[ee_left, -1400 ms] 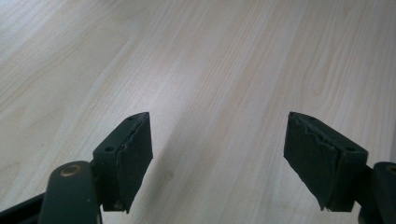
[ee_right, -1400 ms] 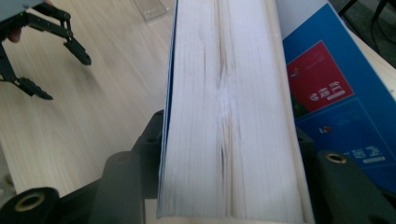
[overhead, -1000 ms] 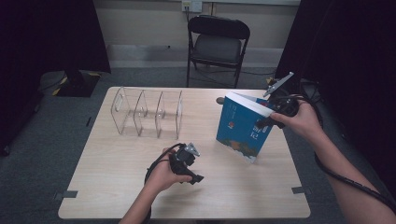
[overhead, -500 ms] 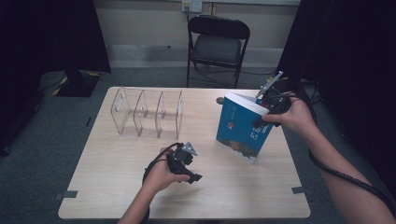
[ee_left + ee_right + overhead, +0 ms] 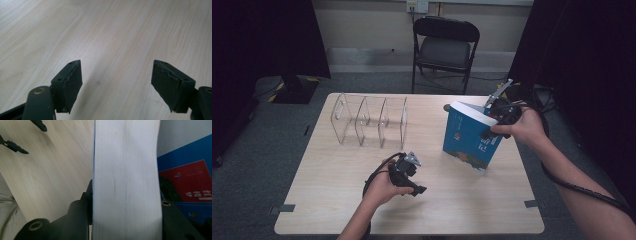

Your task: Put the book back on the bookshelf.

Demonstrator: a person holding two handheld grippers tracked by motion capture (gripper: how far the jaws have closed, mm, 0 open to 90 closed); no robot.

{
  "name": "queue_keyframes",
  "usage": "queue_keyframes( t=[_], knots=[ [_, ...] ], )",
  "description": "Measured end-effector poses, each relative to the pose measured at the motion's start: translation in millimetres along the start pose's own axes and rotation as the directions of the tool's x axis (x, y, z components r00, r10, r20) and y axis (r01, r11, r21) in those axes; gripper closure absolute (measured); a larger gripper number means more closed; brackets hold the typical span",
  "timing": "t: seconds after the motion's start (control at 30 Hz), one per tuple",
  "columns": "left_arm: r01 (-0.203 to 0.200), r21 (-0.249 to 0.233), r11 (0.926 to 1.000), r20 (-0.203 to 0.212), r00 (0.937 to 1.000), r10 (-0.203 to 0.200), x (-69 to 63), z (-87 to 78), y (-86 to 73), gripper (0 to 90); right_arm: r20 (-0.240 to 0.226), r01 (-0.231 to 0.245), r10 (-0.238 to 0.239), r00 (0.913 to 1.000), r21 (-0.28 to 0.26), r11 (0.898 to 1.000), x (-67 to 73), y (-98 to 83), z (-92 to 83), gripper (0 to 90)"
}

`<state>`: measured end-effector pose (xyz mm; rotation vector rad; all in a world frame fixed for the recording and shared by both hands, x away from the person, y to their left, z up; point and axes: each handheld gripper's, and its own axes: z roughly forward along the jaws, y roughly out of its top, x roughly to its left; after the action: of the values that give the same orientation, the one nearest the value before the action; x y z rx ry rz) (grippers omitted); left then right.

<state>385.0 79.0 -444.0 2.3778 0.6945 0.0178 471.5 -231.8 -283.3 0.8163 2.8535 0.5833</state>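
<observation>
- The right gripper (image 5: 493,119) has just been closing its jaws, and they now clamp the top edge of the blue book (image 5: 468,137).
- The book stands tilted on the table (image 5: 452,200), right of the clear rack (image 5: 369,120).
- The left gripper (image 5: 411,176), jaws wide with nothing between them, rests on the table, well apart from the book.

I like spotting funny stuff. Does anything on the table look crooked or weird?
Yes: the blue book is tipped up on one corner, leaning, pinched at its top by the right gripper. The clear rack stands straight, with nothing in its slots.
</observation>
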Motion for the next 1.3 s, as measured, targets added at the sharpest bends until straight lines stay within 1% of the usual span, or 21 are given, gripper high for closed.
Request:
queue_keyframes(
  t=[0.13, 0.2, 0.33, 0.4, 0.43, 0.47, 0.5, 0.6, 0.63, 0.67, 0.7, 0.77, 0.8, 0.83, 0.87, 0.9, 1.07, 1.1, 1.2, 1.27, 1.3],
  knots=[
    [0.004, -0.010, 0.9999, 0.001, 1.0000, -0.004, 1.1, -1.6, -1.4, 24.2, 0.011, 0.017, -0.017, 0.9998, -0.012, 1.000, 5.8, -0.7, -1.1, 62.0],
    [0.002, -0.001, 1.0000, -0.001, 1.0000, -0.002, 1.9, -2.5, -1.5, 24.2, 0.005, 0.029, -0.029, 0.9996, -0.025, 0.999, 9.1, -1.7, -2.4, 62.0],
    [0.012, -0.007, 0.9999, -0.008, 0.9999, -0.013, 1.8, -3.1, -1.2, 24.5, -0.015, 0.053, -0.054, 0.9984, -0.037, 0.998, 16.7, -3.1, -5.2, 62.1],
    [0.013, -0.002, 0.9999, -0.017, 0.9998, -0.013, 2.1, -4.4, -0.9, 25.4, -0.025, 0.066, -0.067, 0.9974, -0.038, 0.997, 22.8, -2.9, -6.2, 62.0],
    [0.011, -0.001, 0.9999, -0.018, 0.9998, -0.011, 2.4, -5.1, -0.7, 25.9, -0.014, 0.076, -0.077, 0.9969, -0.041, 0.996, 27.2, -2.7, -7.0, 62.0],
    [0.012, -0.002, 0.9999, -0.015, 0.9998, -0.012, 2.5, -6.0, -0.5, 25.6, -0.027, 0.084, -0.085, 0.9960, -0.039, 0.996, 29.8, -2.4, -7.3, 62.0],
    [0.008, 0.002, 1.0000, -0.015, 0.9999, -0.008, 2.5, -7.2, -0.1, 25.6, -0.018, 0.092, -0.093, 0.9955, -0.049, 0.994, 33.0, -2.6, -7.8, 62.1],
    [0.011, -0.009, 0.9999, -0.022, 0.9997, -0.011, 2.3, -11.0, 0.8, 25.6, -0.023, 0.117, -0.119, 0.9926, -0.061, 0.991, 42.5, -2.8, -8.7, 62.0],
    [0.009, -0.006, 0.9999, -0.028, 0.9996, -0.009, 2.7, -12.9, 1.6, 25.6, -0.037, 0.116, -0.118, 0.9923, -0.056, 0.992, 44.9, -2.6, -9.1, 62.1],
    [0.006, -0.003, 1.0000, -0.030, 0.9995, -0.006, 3.5, -15.0, 2.5, 25.6, -0.028, 0.127, -0.129, 0.9913, -0.066, 0.990, 47.9, -2.8, -9.3, 62.1],
    [0.002, -0.009, 1.0000, -0.031, 0.9995, -0.003, 4.3, -16.4, 3.2, 25.6, -0.040, 0.132, -0.134, 0.9901, -0.059, 0.989, 50.8, -2.4, -9.7, 62.1],
    [0.015, -0.015, 0.9998, -0.038, 0.9991, -0.016, 4.5, -19.0, 4.9, 25.6, -0.037, 0.150, -0.152, 0.9876, -0.070, 0.986, 58.5, -2.0, -10.7, 62.1],
    [0.007, -0.011, 0.9999, -0.038, 0.9993, -0.008, 5.3, -20.7, 5.8, 25.6, -0.044, 0.155, -0.158, 0.9864, -0.076, 0.985, 60.7, -1.7, -11.6, 62.1],
    [0.004, -0.017, 0.9998, -0.054, 0.9985, -0.004, 5.1, -22.3, 6.8, 25.6, -0.045, 0.158, -0.163, 0.9856, -0.093, 0.983, 63.9, -1.8, -12.6, 62.1],
    [0.004, -0.024, 0.9997, -0.055, 0.9985, -0.005, 5.2, -24.1, 7.8, 25.7, -0.057, 0.169, -0.175, 0.9829, -0.097, 0.981, 66.0, -1.3, -13.5, 62.0],
    [0.007, -0.027, 0.9996, -0.059, 0.9983, -0.008, 5.2, -26.2, 8.8, 25.6, -0.056, 0.166, -0.172, 0.9834, -0.104, 0.981, 69.7, -1.4, -14.9, 62.0],
    [0.000, -0.044, 0.9990, -0.068, 0.9977, -0.003, 4.7, -37.4, 13.1, 25.6, -0.082, 0.207, -0.218, 0.9726, -0.118, 0.971, 87.6, -0.6, -16.4, 62.0],
    [-0.007, -0.050, 0.9987, -0.071, 0.9975, 0.003, 4.2, -39.2, 13.6, 25.6, -0.091, 0.224, -0.235, 0.9678, -0.119, 0.967, 91.3, -0.5, -15.5, 62.0],
    [-0.027, -0.046, 0.9986, -0.066, 0.9975, 0.024, 3.3, -43.6, 15.4, 25.6, -0.109, 0.241, -0.256, 0.9606, -0.132, 0.961, 98.0, -2.2, -13.2, 61.9],
    [-0.040, -0.038, 0.9985, -0.065, 0.9972, 0.037, 3.0, -45.5, 17.6, 25.7, -0.121, 0.248, -0.267, 0.9562, -0.149, 0.957, 98.7, -5.6, -10.2, 61.9],
    [-0.053, -0.025, 0.9983, -0.049, 0.9975, 0.052, 3.4, -47.2, 19.5, 25.7, -0.125, 0.242, -0.261, 0.9572, -0.149, 0.959, 99.5, -7.9, -8.6, 61.9]
  ],
)
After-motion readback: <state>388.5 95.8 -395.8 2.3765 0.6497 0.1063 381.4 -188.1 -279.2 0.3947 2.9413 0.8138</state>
